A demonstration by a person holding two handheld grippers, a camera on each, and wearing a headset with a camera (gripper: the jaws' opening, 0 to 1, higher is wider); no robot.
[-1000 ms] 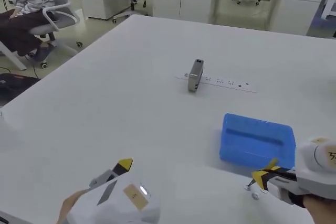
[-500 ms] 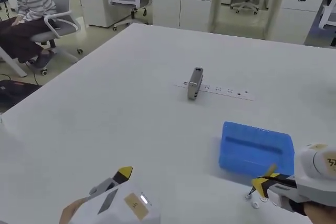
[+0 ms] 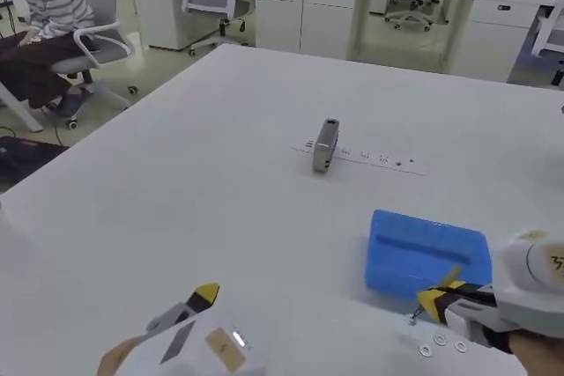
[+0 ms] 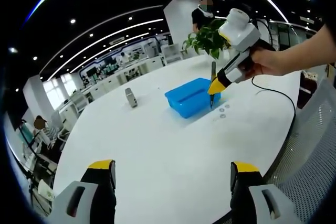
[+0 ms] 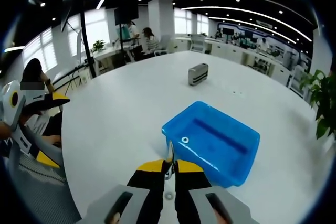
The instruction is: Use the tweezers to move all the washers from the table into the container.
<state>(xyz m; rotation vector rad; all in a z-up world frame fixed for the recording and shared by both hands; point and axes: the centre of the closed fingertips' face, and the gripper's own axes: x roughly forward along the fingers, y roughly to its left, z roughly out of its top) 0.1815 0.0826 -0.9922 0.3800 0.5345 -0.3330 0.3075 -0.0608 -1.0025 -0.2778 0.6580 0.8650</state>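
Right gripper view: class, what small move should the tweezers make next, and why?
Probably lower the tweezers toward the nearest loose washer and grip it. Their tips look empty, one washer lies in the blue container, and three washers lie on the table close to the right gripper, outside the container.

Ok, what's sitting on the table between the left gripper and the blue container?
Nothing. In the left gripper view, only bare white table runs from the open left gripper up to the blue container.
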